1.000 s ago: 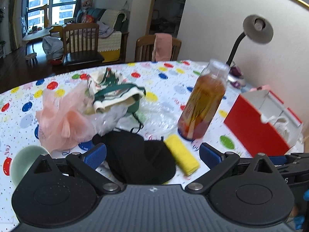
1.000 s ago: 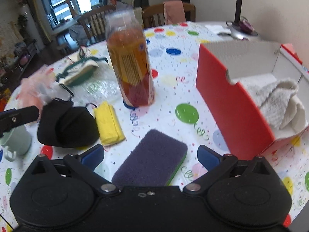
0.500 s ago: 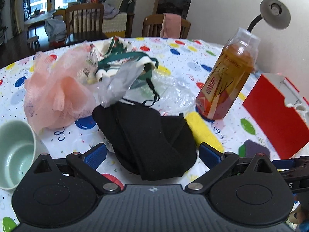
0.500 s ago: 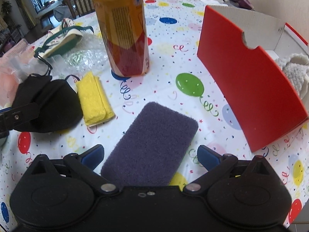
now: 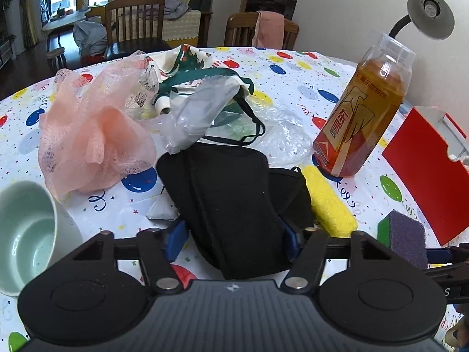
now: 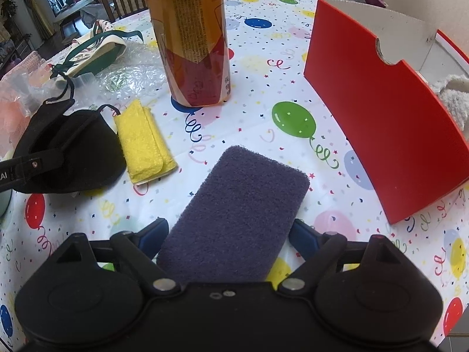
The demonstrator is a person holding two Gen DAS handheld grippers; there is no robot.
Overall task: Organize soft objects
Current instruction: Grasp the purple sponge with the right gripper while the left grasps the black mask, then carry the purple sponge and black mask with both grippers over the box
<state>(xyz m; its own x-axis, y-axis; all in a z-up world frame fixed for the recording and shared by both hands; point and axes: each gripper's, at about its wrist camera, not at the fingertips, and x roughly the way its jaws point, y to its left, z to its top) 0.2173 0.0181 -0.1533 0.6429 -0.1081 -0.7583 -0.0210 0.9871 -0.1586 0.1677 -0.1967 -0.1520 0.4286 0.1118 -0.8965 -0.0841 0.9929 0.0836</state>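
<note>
My left gripper (image 5: 234, 239) is shut on the black face mask (image 5: 231, 202), its blue pads pressing both sides. The mask also shows in the right wrist view (image 6: 70, 149). My right gripper (image 6: 231, 234) is shut on the purple scouring sponge (image 6: 240, 214), which lies on the balloon-print tablecloth (image 6: 263, 94). A folded yellow cloth (image 6: 143, 143) lies between mask and sponge. A red open box (image 6: 390, 135) at the right holds a grey towel (image 6: 454, 96). A pink mesh pouf (image 5: 93, 138) lies left of the mask.
A tall bottle of amber drink (image 6: 190, 35) stands behind the sponge. A pale green cup (image 5: 29, 234) stands at the near left. A clear plastic bag (image 5: 199, 114), bubble wrap (image 6: 129, 76) and a green-trimmed cloth pouch (image 6: 96, 50) lie behind the mask. A desk lamp (image 5: 428, 14) stands far right.
Both grippers moved forward and down. The left one closed on the black mask and the right one closed on the purple sponge.
</note>
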